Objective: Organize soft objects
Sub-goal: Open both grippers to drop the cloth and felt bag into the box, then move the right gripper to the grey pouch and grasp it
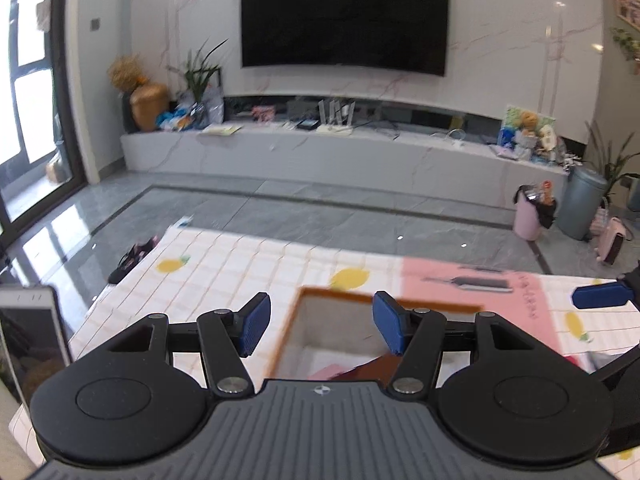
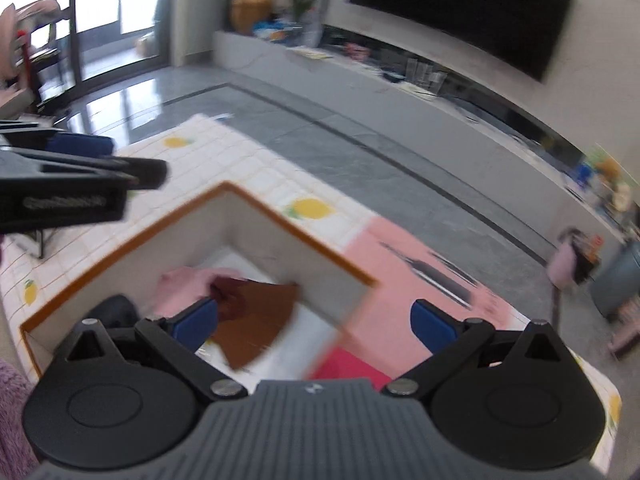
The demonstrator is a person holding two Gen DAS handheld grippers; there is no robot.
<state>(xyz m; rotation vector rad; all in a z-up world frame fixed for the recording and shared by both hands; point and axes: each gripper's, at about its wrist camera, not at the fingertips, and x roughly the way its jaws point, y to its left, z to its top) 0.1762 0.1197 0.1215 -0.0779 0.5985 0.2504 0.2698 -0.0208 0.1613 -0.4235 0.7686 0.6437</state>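
Left wrist view first: the left gripper (image 1: 320,326) is seen at the bottom of the frame with its blue fingers (image 1: 253,330) spread well apart and nothing gripped between them. Right behind the gap sits a white box (image 1: 340,330) with a brown rim, on a checked mat (image 1: 248,268) with lemon prints. A bit of brown cloth (image 1: 376,366) and something pink can be made out at the box's bottom, just above the gripper body. A pink panel (image 1: 472,286) with some writing is laid at the right of the mat, but the writing is too blurred to be read. A big dark TV (image 1: 344,16) is mounted at the top centre. A small round logo is stamped on the gripper body; no letters can be read.

Right wrist view, pretty blurry: the right gripper (image 2: 314,322) is held over the box's (image 2: 256,220) near corner, fingers (image 2: 196,320) wide apart, nothing clamped. Inside the box a brown cloth (image 2: 260,320) is seen lying on a pink cloth (image 2: 184,284), with a dark item (image 2: 112,312) at lower left. The other gripper is poked in from the left edge (image 2: 80,188).
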